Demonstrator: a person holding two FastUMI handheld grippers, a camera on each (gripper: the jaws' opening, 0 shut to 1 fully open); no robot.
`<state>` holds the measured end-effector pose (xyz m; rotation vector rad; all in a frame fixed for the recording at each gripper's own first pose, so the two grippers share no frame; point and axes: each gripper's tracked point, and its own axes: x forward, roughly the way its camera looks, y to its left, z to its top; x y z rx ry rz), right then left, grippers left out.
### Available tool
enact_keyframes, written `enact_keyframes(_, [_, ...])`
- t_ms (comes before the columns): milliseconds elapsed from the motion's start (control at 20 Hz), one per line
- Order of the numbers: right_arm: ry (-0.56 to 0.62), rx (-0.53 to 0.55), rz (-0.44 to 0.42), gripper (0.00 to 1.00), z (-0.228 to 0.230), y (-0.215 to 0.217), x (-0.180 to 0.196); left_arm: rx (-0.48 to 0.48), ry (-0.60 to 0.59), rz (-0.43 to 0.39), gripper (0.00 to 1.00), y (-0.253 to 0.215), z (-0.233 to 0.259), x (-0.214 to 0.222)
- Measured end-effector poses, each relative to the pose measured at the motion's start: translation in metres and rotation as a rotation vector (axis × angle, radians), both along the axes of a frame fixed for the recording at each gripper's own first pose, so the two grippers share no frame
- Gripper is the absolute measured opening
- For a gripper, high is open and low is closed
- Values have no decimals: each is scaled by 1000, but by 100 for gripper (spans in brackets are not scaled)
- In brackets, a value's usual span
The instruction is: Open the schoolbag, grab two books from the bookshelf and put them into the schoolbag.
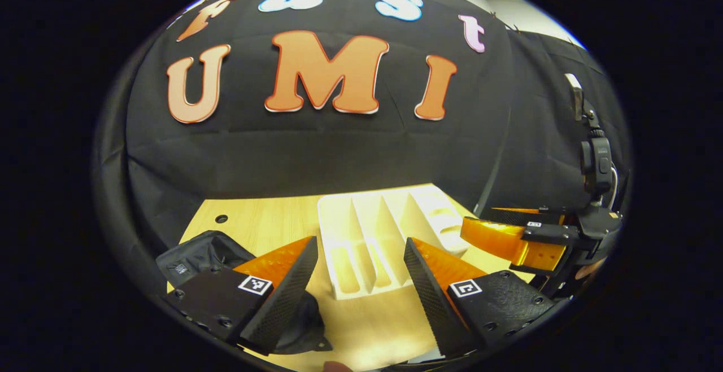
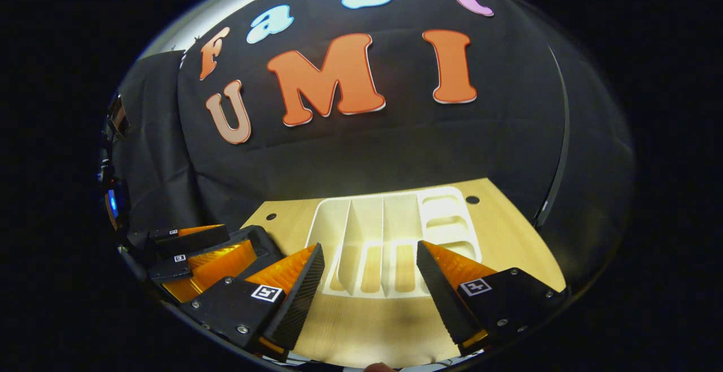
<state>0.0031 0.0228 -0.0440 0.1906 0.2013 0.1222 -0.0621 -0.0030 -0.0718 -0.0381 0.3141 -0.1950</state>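
Schoolbag (image 1: 197,256), a dark soft lump, lies on the wooden table (image 1: 265,219) at the near-left corner, just left of the white bookshelf (image 1: 373,236); we can't tell whether its zip is open or shut, since the left gripper (image 1: 361,281) covers part of it. The bookshelf lies flat mid-table, slots facing up, and we see no books in any slot, nor anywhere on the table. That fits either books already packed in the bag or books simply out of frame; we can't settle it. Left gripper hangs above the table's near edge, fingers wide apart, holding nothing, aimed at the shelf front. Right gripper (image 2: 367,281) likewise hovers low in front of the shelf, fingers spread wide and empty; our guess is both are kept clear and level so either can reach bag or shelf. In the left gripper view the right gripper shows off to the side, beside the shelf's end. Nothing blocks the shelf; the bag sits close enough to crowd the left gripper.
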Motion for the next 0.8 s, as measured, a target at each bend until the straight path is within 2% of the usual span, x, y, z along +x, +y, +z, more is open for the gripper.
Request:
enact_keyframes(150, [-90, -47, -1, 98, 23, -12, -5, -18, -117, 61, 98, -4, 23, -6])
enact_keyframes(450, [-188, -98, 36, 98, 34, -12, -15, -17, -355, 189, 98, -8, 76, -30])
enact_keyframes(650, [-207, -102, 47, 98, 34, -14, -19, -20, -359, 208, 98, -7, 74, -28])
enact_keyframes(750, [-223, -127, 46, 98, 35, -14, -19, -22, -345, 199, 98, -9, 69, -28])
enact_keyframes(800, [-236, -140, 39, 98, 36, -14, -19, -29, -328, 170, 98, -14, 66, -27])
